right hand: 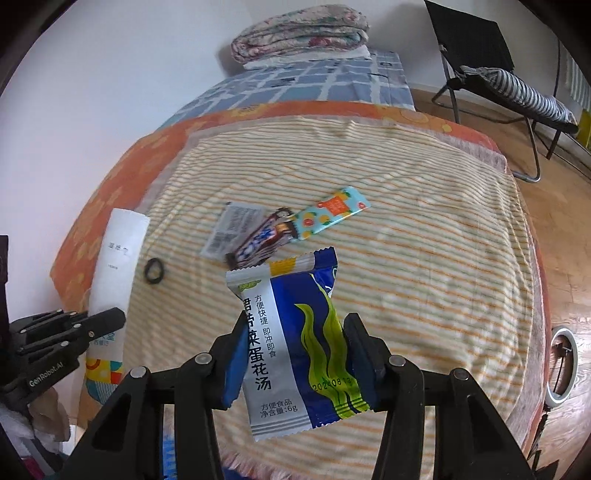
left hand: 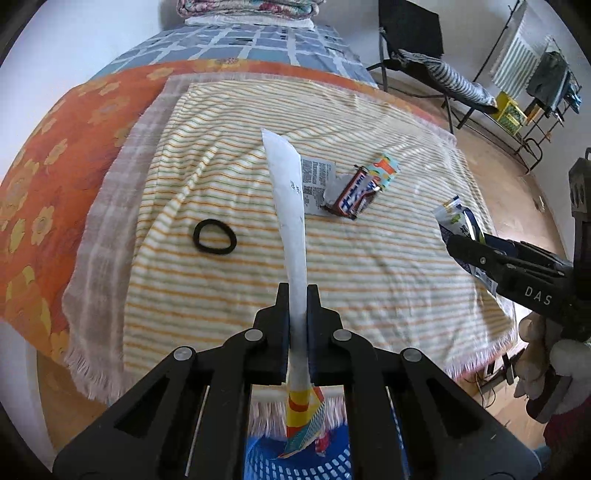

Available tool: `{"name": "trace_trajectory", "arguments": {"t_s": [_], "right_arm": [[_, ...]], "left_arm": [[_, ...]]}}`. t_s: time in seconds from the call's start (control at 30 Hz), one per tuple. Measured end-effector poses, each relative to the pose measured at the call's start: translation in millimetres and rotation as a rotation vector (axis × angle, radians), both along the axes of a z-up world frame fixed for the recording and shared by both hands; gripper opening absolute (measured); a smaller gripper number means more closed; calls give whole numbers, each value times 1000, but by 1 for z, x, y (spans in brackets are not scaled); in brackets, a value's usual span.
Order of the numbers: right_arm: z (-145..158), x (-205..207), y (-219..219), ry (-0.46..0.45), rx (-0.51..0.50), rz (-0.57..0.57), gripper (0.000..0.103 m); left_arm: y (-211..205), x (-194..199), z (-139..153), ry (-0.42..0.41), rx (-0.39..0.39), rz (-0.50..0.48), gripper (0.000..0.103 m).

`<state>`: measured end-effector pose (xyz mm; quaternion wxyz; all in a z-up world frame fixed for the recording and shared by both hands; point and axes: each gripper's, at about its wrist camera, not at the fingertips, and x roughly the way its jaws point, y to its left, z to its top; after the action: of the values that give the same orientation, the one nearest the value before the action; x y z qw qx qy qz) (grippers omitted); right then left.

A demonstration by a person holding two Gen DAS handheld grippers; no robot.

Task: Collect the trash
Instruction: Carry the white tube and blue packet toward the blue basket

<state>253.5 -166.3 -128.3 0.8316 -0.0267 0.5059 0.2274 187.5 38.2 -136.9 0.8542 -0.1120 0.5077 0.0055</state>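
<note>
My left gripper [left hand: 297,295] is shut on a long white paper wrapper [left hand: 290,206] with a coloured lower end, held upright above the blue basket [left hand: 295,461]. My right gripper [right hand: 293,328] is shut on a blue and silver soup packet [right hand: 291,343], held above the striped towel [right hand: 406,258]. It also shows at the right of the left wrist view [left hand: 460,229]. On the towel lie a grey printed wrapper [right hand: 232,229], a brown candy bar wrapper [right hand: 262,243] and a teal fruit-pattern wrapper [right hand: 332,212], overlapping each other.
A black hair tie [left hand: 215,236] lies on the towel left of the wrappers. The towel covers an orange flowered blanket [left hand: 55,147] on the bed. Folded quilts [right hand: 299,29] sit at the far end. A black folding chair [right hand: 498,74] stands on the wood floor at the right.
</note>
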Motion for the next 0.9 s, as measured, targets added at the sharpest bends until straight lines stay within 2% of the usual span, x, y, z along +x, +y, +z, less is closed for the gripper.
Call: {"name": "trace_trajectory", "arguments": {"t_s": [0.23, 0.53, 0.9], "right_arm": [[12, -44, 4, -17, 22, 22, 51], [15, -95, 0, 9, 76, 35, 51], [10, -155, 5, -7, 46, 87, 52]], "left_arm": [[-5, -38, 15, -23, 0, -43, 5], [-15, -82, 28, -57, 22, -93, 5], [-26, -125, 15, -33, 25, -146, 5]]}}
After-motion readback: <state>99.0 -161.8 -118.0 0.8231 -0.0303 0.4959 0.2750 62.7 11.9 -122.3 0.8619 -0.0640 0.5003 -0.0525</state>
